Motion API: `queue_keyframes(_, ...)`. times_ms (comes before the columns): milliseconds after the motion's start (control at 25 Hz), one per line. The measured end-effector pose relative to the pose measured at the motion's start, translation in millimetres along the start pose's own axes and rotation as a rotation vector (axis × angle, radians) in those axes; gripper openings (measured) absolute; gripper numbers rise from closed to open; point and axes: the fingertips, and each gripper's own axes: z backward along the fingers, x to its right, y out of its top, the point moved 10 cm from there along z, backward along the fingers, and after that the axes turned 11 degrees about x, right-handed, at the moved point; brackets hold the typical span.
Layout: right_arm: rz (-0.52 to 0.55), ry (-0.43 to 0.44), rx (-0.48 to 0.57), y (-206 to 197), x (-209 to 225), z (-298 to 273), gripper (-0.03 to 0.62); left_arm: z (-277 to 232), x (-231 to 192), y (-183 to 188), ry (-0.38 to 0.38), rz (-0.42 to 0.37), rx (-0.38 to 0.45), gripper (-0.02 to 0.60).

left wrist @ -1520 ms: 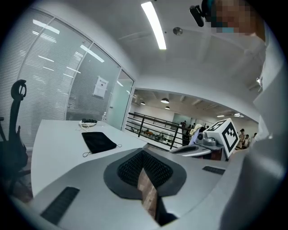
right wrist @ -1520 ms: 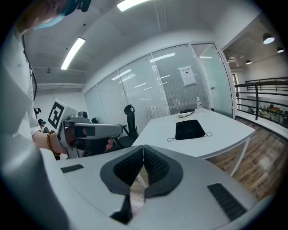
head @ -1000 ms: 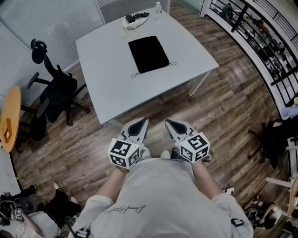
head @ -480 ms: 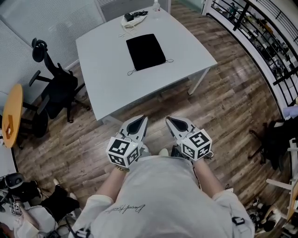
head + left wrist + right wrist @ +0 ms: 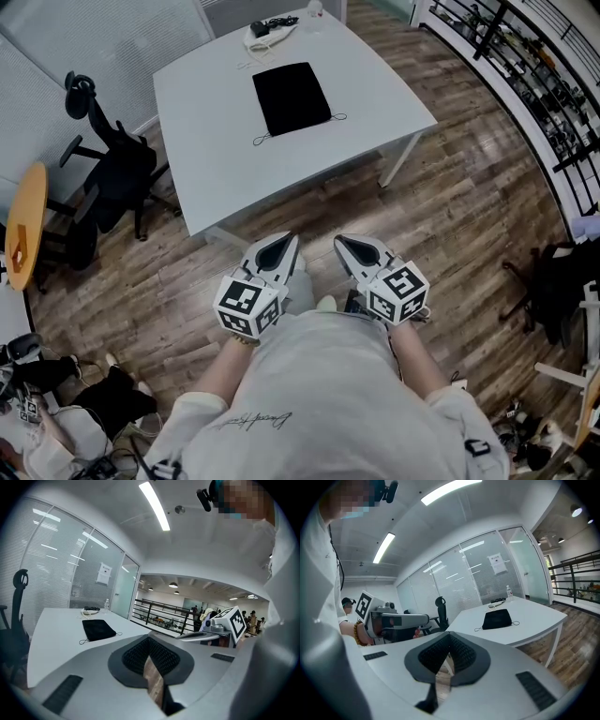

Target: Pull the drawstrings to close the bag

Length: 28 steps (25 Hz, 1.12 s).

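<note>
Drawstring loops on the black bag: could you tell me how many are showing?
2: one loop off the near-left corner of the bag, the other loop off its near-right corner.

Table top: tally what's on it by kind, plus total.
Black drawstring bag: 1
Cable bundle: 1
Clear bottle: 1
Total: 3
</note>
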Motion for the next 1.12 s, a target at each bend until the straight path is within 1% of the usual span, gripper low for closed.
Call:
queue_keyframes(200, 0.013, 0.005, -0.011, -1.6, 6.6, -8.4, 0.023, -8.2, -12.8, -2.9, 0.004, 0.013, 0.000, 0.009)
queue_keyframes(400, 0.011, 0.003, -0.017, 0.8, 19.4, -26.2, 0.022, -30.6, -34.3, -5.4, -0.009, 0.034, -0.006, 0.009)
queue_keyframes(560, -0.001, -0.025, -0.026, 6.7, 40.7, -46.2, 0.022, -57.7, -57.0, -0.6, -0.030, 0.043, -0.004, 0.009)
queue_keyframes(760, -0.016, -0.065, -0.040, 17.8, 77.2, -81.2, 0.022, -102.1, -96.1, 5.2, -0.053, 0.060, -0.012, 0.009)
queue_keyframes(1000, -0.010, -0.084, -0.032, 41.4, 113.2, -128.2, 0.023, -156.3, -141.6, 25.8, -0.100, 0.042, -0.018, 0.009)
queue_keyframes(1120, -0.008, -0.099, -0.024, 52.6, 128.6, -151.5, 0.023, -173.7, -163.7, 36.9, -0.116, 0.026, -0.014, 0.009)
